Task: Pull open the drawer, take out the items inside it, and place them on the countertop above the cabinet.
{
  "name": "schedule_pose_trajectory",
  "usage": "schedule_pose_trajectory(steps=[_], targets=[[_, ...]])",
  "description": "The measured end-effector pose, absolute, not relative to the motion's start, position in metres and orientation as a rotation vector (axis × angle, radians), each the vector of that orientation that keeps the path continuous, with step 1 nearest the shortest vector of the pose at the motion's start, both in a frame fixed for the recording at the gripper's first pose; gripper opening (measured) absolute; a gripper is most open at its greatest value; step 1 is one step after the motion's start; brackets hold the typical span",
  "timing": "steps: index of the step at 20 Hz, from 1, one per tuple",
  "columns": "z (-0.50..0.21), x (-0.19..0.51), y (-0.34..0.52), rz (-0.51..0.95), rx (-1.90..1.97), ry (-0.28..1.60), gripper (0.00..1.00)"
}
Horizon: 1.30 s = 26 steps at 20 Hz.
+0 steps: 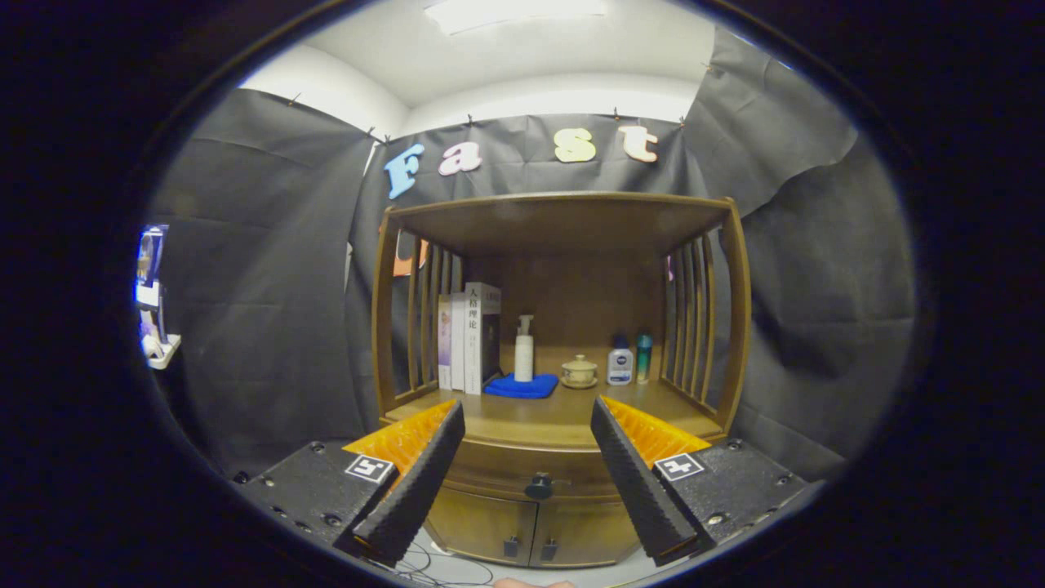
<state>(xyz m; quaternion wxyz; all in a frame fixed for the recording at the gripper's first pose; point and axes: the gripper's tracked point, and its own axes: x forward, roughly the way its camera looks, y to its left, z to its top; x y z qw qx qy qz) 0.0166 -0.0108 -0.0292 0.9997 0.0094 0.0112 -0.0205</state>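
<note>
Wooden drawer [535, 465], set under the front edge of the countertop [531, 416] and above the two lower cabinet doors [531, 531], is sitting flush with the cabinet face, so by this view the task is judged to be at its very start: the drawer is not yet pulled, its contents are hidden, and every step (pulling, lifting the items out, setting them on the countertop) is still left to do. Dark round knob [539, 487] at the middle of the drawer front is lying between the two fingers and beyond their tips, well apart from both. Gripper [526, 420] is pointing at the cabinet with its jaws spread wide, holding nothing and touching nothing; the gap is far wider than the knob, so the next move is judged to call for an advance toward the knob followed by a closing on it. Along the back of the countertop, from its left rear corner toward its right, are standing a row of books [467, 338], a white pump bottle [523, 349] on a blue cloth [521, 386], a small lidded cup [579, 370] on a saucer, a white bottle with a dark cap [620, 360] and a slim green bottle [644, 356]; the front half of the countertop is offering bare room for what comes out of the drawer
</note>
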Motion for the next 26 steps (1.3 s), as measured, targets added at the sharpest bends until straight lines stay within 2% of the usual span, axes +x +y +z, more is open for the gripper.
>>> schedule_pose_trajectory(steps=[8, 10, 18, 23, 26], targets=[[-0.117, 0.073, -0.011, -0.029, -0.003, 0.151, 1.0], [-0.139, 0.089, -0.016, -0.043, -0.004, 0.183, 0.97], [-0.222, 0.143, -0.04, -0.119, 0.055, 0.304, 0.72], [-0.239, 0.157, -0.038, -0.126, 0.128, 0.341, 0.59], [-0.242, 0.158, -0.042, -0.183, 0.162, 0.339, 0.52]])
